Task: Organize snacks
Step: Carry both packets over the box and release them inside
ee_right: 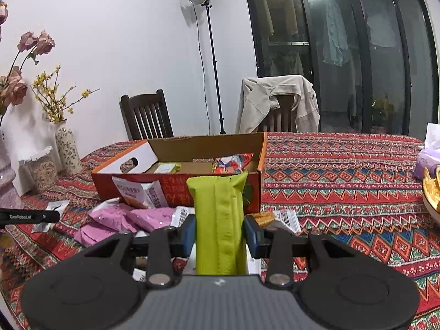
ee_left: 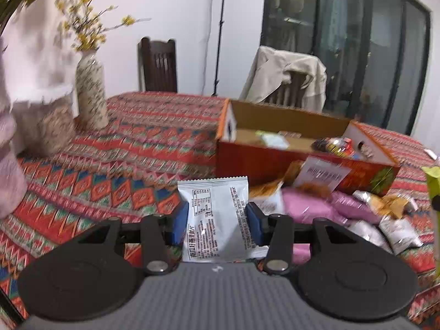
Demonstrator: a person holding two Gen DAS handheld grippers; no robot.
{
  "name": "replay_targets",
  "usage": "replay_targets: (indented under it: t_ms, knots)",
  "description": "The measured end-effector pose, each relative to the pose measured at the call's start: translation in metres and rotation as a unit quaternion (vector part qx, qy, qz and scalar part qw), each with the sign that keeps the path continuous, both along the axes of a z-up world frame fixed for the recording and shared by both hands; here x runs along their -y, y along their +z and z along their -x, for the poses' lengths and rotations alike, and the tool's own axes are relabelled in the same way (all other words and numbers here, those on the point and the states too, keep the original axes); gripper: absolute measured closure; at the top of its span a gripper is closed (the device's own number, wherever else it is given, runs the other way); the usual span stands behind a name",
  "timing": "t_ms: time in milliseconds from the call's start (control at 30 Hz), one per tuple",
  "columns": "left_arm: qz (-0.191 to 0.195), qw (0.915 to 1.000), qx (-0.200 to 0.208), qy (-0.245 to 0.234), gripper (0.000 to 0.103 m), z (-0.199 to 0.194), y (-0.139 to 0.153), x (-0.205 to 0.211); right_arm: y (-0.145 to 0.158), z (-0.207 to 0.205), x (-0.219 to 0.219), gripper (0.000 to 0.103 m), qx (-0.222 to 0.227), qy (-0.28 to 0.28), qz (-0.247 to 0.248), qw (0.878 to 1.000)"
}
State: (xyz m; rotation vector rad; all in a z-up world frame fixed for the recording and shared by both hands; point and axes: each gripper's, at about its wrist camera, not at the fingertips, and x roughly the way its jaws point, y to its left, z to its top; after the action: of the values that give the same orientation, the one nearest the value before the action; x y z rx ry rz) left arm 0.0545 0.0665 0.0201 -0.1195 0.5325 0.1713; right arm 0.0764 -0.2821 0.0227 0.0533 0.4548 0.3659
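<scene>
My left gripper (ee_left: 217, 221) is shut on a white snack packet (ee_left: 216, 214) with printed text, held upright above the tablecloth. My right gripper (ee_right: 218, 232) is shut on a lime-green snack packet (ee_right: 220, 220), also upright; the same green packet (ee_left: 433, 192) shows at the right edge of the left wrist view. An open red cardboard box (ee_left: 275, 162) (ee_right: 176, 184) sits on the table beyond both grippers with a few snacks inside. A pile of loose packets, pink (ee_right: 132, 218) (ee_left: 310, 206), white and orange, lies in front of the box.
Patterned red tablecloth (ee_right: 343, 181) covers the table. A floral vase (ee_left: 90, 93) and a jar (ee_right: 42, 169) stand at the left. Two chairs, one with a beige jacket (ee_right: 277, 101), stand behind. A tissue pack (ee_right: 426, 159) and a yellow dish are at the far right.
</scene>
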Motion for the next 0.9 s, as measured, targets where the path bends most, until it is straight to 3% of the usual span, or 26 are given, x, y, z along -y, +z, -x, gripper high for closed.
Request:
replay_targets:
  t_ms: [433,667,900]
  knots:
    - [-0.017,0.9974,0.045,-0.054,0.056,-0.052,0.054,0.031,0.044,-0.038,-0.014,0.067,0.023,0.010,-0.018,1.000]
    - [-0.028,0.9961,0.059,-0.060,0.056,-0.101,0.083,0.041,0.079,-0.085,-0.033,0.067,0.043,0.010,-0.016,0.999]
    - [-0.032,0.9955,0.061,-0.066,0.056,-0.149,0.090,0.048,0.098,-0.144,-0.056,0.067,0.044,0.011,-0.016,0.999]
